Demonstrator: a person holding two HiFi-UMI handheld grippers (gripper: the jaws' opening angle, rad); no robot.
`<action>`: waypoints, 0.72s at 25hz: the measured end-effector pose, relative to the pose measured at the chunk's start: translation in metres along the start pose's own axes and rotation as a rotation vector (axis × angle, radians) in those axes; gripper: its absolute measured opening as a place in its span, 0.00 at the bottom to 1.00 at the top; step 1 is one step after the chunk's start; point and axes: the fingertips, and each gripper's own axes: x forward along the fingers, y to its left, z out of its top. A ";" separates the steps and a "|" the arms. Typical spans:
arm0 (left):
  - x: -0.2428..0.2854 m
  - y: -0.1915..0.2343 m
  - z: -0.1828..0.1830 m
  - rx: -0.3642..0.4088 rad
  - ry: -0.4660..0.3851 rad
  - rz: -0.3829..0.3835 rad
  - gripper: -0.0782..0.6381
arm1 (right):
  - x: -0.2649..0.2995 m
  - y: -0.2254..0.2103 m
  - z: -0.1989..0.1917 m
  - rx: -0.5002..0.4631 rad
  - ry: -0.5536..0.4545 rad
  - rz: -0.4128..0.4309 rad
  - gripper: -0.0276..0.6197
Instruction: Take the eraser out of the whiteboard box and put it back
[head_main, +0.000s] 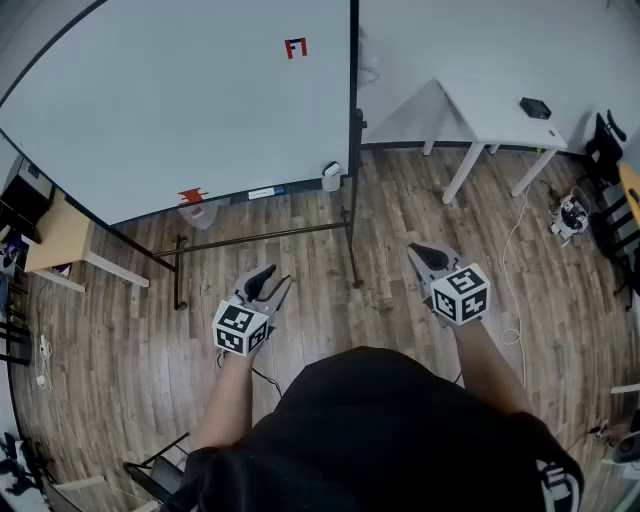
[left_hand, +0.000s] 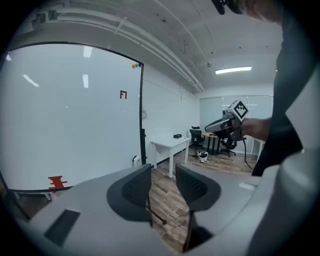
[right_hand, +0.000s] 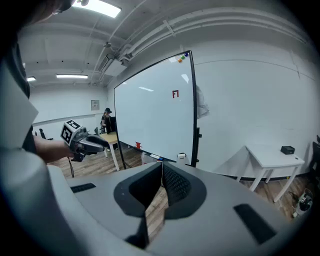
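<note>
Left tool jaws apart, right tool closed; whiteboard well ahead.

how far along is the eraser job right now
Done: nothing that shows; no eraser is out in view. In hand: nothing. The left gripper has its jaws apart and empty, the right gripper has them together on nothing, and both hang over the floor, back from the whiteboard. Left, it seems: everything, from stepping up to the board to lifting the eraser out and putting it back.
</note>
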 end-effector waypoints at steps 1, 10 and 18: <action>-0.002 0.002 -0.001 -0.003 -0.001 0.000 0.33 | 0.002 0.001 0.001 0.004 0.001 -0.005 0.04; -0.007 0.022 0.005 -0.022 -0.049 -0.010 0.33 | 0.019 0.034 -0.002 -0.022 0.056 -0.035 0.04; 0.005 0.026 0.023 -0.019 -0.076 -0.030 0.33 | 0.013 0.010 0.010 0.004 0.056 -0.119 0.04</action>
